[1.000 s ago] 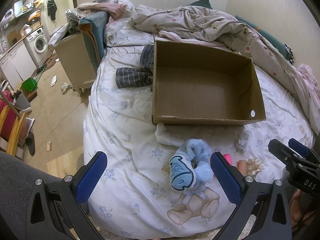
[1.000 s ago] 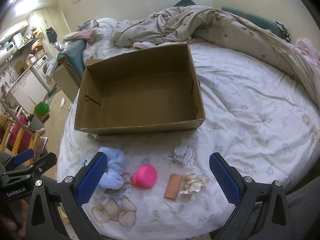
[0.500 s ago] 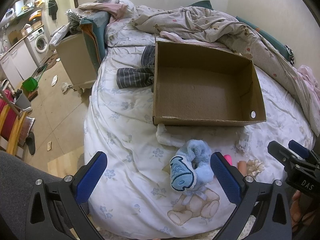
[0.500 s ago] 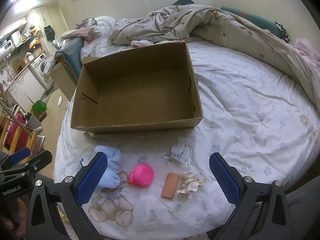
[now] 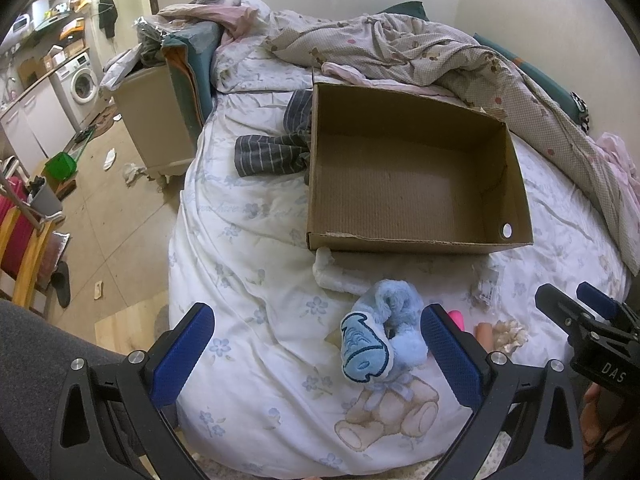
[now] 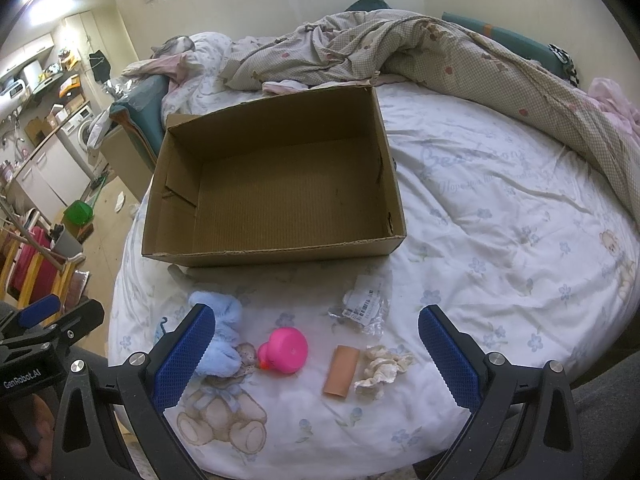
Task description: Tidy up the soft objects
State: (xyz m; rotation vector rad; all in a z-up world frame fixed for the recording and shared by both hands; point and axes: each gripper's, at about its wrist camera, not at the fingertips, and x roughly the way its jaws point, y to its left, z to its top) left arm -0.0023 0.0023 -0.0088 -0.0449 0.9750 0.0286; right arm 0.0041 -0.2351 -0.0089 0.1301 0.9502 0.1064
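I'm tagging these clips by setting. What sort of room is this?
Most likely a bedroom in a small home: a bed with rumpled duvet, and a washing machine by kitchen-style counters beyond.

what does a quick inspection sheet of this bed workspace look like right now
surface: white floral bed sheet with printed teddy bears, rumpled.
job's things: open brown cardboard box, nothing inside; fluffy light-blue plush toy, pink rounded duck-like toy, tan cylindrical roll and crumpled cream fabric piece, all on the sheet in front of the box.
clutter: crinkled clear plastic packet with barcode label; grey striped garment beside the box; checked beige quilt heaped behind.
grippers: left gripper open, holding nothing; right gripper open, holding nothing.
cables: nothing seen.
surroundings: white washing machine, green bucket, littered floor.
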